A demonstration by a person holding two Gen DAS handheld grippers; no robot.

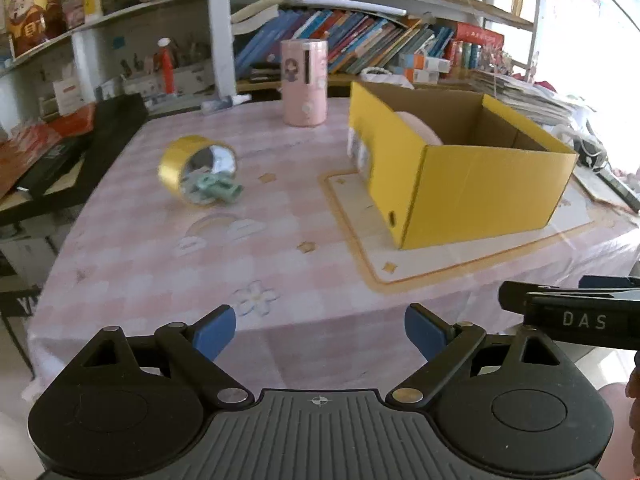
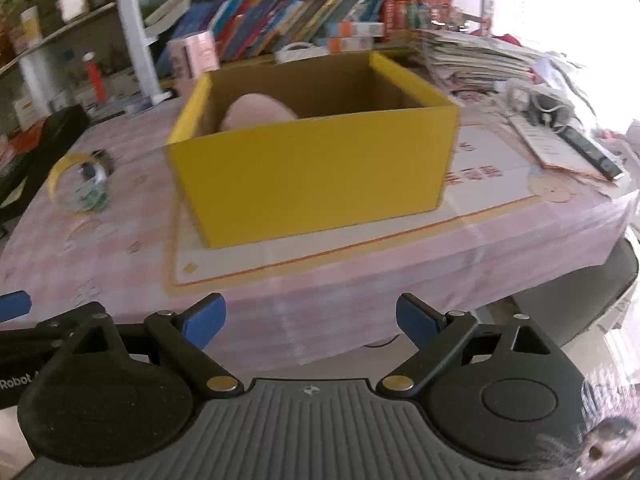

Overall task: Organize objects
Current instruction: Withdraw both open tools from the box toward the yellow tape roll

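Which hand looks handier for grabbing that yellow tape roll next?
Left, probably. The tape roll lies on the left, ahead of the open left tongs; the right tongs face the yellow box.

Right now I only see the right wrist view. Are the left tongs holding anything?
Observer: No. The left tongs are open, with nothing between them.
Operator: What's the pink blur past the box's left corner?
Observer: A pink cylinder, upright on the table, apart from the yellow box.
Operator: Anything on the box's left wall?
Observer: A pale sticker on its outside, too blurred to read.
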